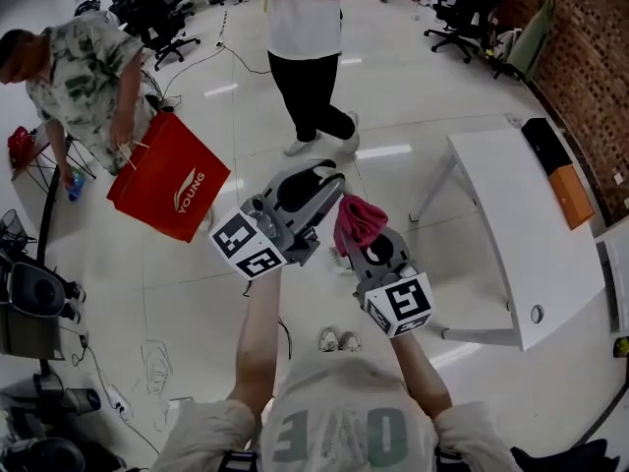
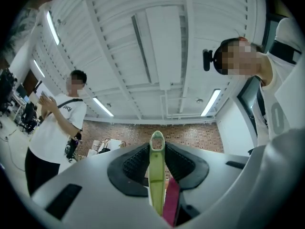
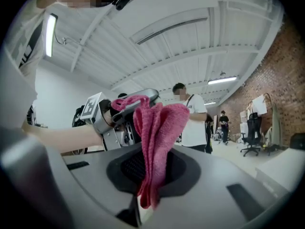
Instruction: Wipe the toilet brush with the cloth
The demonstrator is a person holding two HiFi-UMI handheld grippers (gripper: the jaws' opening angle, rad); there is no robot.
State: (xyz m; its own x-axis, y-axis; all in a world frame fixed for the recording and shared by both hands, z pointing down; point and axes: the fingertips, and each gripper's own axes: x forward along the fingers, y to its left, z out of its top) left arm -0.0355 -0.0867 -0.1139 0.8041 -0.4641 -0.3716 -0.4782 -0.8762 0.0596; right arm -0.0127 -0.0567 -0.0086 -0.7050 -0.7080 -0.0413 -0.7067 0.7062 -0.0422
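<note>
Head view: left gripper (image 1: 316, 183) and right gripper (image 1: 362, 244) held up side by side, pink cloth (image 1: 358, 220) bunched just right of the left gripper.

Left gripper view: narrow, clamped on the upright green toilet brush handle (image 2: 157, 171).

Right gripper view: pinched on the pink cloth, top edge at or just before the left gripper.

Probably wiping barely begun; brush head unseen, remaining work unclear.

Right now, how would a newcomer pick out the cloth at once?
Start from the white rectangular table at the right of the head view and move left to the right gripper. Clamped in its jaws is the crumpled magenta terry cloth, soft and bunched, unlike the thin pale-green plastic handle in the left gripper.
</note>
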